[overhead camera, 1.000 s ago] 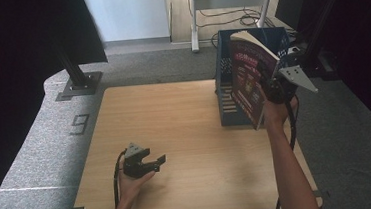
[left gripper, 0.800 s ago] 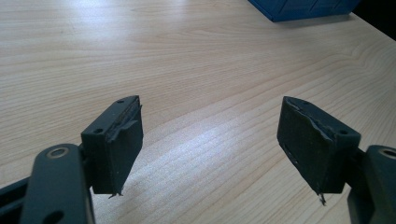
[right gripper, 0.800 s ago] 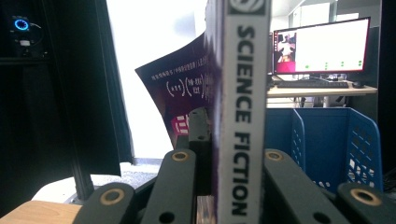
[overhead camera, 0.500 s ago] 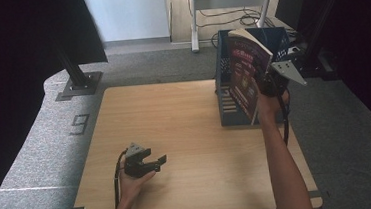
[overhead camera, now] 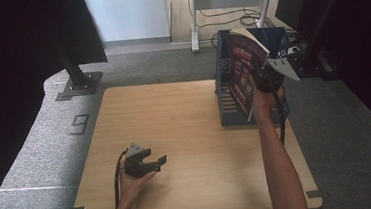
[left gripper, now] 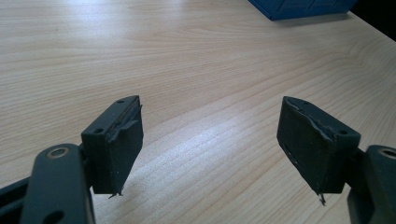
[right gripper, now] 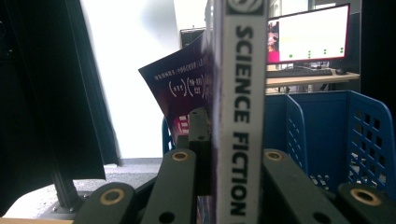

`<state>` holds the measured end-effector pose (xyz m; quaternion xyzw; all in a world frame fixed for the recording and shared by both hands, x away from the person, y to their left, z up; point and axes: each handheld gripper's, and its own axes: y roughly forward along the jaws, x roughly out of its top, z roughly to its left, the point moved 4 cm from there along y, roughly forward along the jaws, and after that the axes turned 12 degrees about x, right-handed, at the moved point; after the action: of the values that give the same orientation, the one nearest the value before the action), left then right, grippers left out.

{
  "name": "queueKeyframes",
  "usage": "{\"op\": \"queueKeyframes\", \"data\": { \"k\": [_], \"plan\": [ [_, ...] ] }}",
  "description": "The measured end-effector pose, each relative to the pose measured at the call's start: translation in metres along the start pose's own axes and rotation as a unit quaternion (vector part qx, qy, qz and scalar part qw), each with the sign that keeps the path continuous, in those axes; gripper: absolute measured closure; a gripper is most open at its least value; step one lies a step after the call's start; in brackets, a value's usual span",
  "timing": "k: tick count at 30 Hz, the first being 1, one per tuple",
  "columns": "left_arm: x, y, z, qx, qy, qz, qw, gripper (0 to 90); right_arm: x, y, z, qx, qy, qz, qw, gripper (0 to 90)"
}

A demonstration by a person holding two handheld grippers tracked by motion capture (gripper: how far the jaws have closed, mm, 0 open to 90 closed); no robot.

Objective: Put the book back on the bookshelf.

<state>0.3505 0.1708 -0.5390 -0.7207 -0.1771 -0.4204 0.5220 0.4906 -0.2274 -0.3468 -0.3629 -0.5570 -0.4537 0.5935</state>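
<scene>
My right gripper (overhead camera: 264, 80) is shut on a science fiction book (overhead camera: 243, 72), holding it upright over the blue slotted rack (overhead camera: 228, 103) at the table's far right. In the right gripper view the book's white spine (right gripper: 238, 116) stands between the jaws, its dark cover curling off to the left, with the rack's blue dividers (right gripper: 299, 130) behind it. My left gripper (overhead camera: 155, 162) rests on the wooden table (overhead camera: 174, 120) near the front left, open, with nothing between its black pads (left gripper: 116, 140).
The rack's corner (left gripper: 299, 7) shows far across the bare wood in the left gripper view. A black stand base (overhead camera: 79, 83) sits on the grey floor at the back left. A metal shelf frame (overhead camera: 230, 0) and cables stand behind the table.
My right gripper has carried the book a little away from me and lower over the rack. The left gripper has stayed put.
</scene>
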Motion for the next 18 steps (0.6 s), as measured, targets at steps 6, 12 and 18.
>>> {"op": "queueKeyframes", "data": {
  "k": [6, 12, 18],
  "plan": [
    [-0.002, 0.000, -0.002, 0.002, 0.001, 0.002, 1.0000, 22.8, 0.001, 0.002, -0.002, -0.001, 0.001, -0.004, 1.0000, 81.7],
    [-0.003, 0.001, -0.005, 0.001, 0.003, 0.004, 1.0000, 22.8, -0.001, 0.005, -0.006, -0.005, 0.003, -0.004, 1.0000, 81.7],
    [-0.003, 0.000, -0.003, 0.002, 0.000, 0.004, 1.0000, 22.8, -0.002, 0.011, -0.005, -0.004, 0.005, -0.007, 1.0000, 81.7]
  ]
}}
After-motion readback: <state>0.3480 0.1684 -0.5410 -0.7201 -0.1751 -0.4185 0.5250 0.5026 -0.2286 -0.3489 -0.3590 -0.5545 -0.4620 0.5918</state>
